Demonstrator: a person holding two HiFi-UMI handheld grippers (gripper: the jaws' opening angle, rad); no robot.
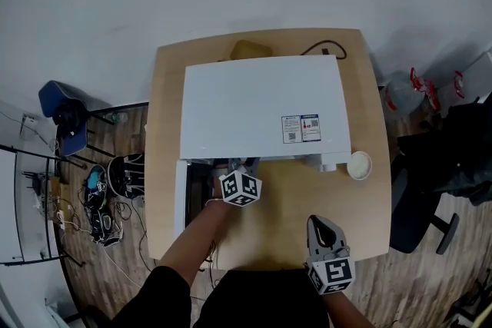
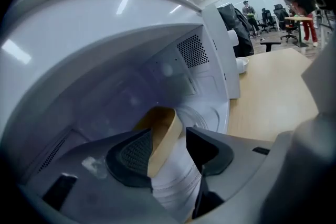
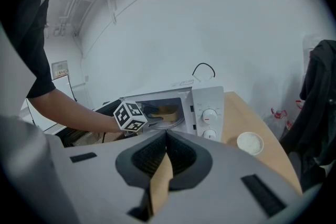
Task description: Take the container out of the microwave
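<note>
The white microwave [image 1: 261,107] stands on the wooden table [image 1: 284,219] with its door [image 1: 181,200] swung open at the left. Inside its cavity sits a tan paper container [image 2: 167,113] with a white outer wall, tilted in the left gripper view. My left gripper [image 2: 169,139] reaches into the cavity, open, with the container's rim between its jaws; the left pad [image 2: 134,155] lies close against the rim and a gap shows at the right one. My right gripper [image 1: 317,220] hovers over the table's front edge, shut and holding nothing. The right gripper view shows the container [image 3: 167,111] behind my left forearm.
A small white round lid or cup [image 1: 359,165] lies on the table right of the microwave's control panel [image 3: 209,113]. A black cable [image 1: 327,50] runs behind the microwave. A blue chair [image 1: 65,115] and floor clutter stand left of the table, a dark chair [image 1: 430,188] at the right.
</note>
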